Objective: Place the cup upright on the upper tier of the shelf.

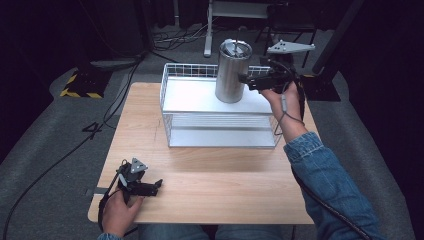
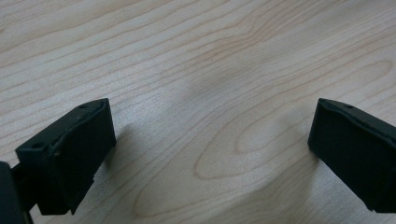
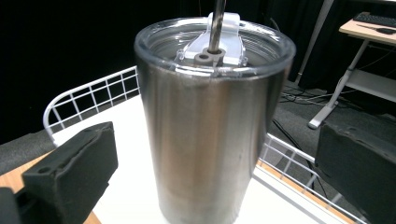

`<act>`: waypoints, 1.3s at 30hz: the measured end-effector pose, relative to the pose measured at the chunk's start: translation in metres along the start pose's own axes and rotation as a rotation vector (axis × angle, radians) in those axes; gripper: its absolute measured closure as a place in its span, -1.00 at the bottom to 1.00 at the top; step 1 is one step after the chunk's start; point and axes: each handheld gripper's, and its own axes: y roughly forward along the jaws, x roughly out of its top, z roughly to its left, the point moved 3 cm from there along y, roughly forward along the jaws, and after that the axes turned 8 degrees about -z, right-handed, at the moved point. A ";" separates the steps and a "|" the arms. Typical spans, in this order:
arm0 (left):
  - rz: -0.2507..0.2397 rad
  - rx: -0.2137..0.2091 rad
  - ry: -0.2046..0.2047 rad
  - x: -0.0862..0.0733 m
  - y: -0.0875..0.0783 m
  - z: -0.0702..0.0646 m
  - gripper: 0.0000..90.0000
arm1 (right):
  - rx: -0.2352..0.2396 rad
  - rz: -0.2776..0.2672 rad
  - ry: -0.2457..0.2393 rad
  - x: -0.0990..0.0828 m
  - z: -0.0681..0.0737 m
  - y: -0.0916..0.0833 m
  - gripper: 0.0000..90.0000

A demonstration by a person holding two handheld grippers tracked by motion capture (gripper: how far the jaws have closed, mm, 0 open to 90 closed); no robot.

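My right gripper (image 1: 246, 80) is up at the tumbler (image 1: 231, 71), jaws spread wide, one each side of the steel body w/ gaps showing in the right gripper view, so not clamped on it. I can't tell if a pad grazes the wall. The tumbler (image 3: 212, 126) stands upright on the white top shelf (image 1: 192, 95) of the wire rack (image 1: 220, 135), toward its right rear part. It has a clear lid (image 3: 219, 44) w/ a straw (image 3: 216, 23) rising from the middle. The rack sits on the far half of the wooden table (image 1: 210, 185).

My left gripper (image 1: 150, 188) is well apart from all that, near the table's front left corner, held low over bare wood (image 2: 210, 93). Jaws open, nothing between them.
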 end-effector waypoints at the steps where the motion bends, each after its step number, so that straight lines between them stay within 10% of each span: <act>1: 0.000 0.000 0.000 0.000 0.000 0.000 -0.97 | 0.001 -0.003 -0.003 0.000 0.000 -0.004 -1.00; 39: 0.002 -0.002 0.000 0.000 0.000 0.000 -0.97 | -0.067 0.076 -0.025 -0.076 -0.009 -0.126 -0.97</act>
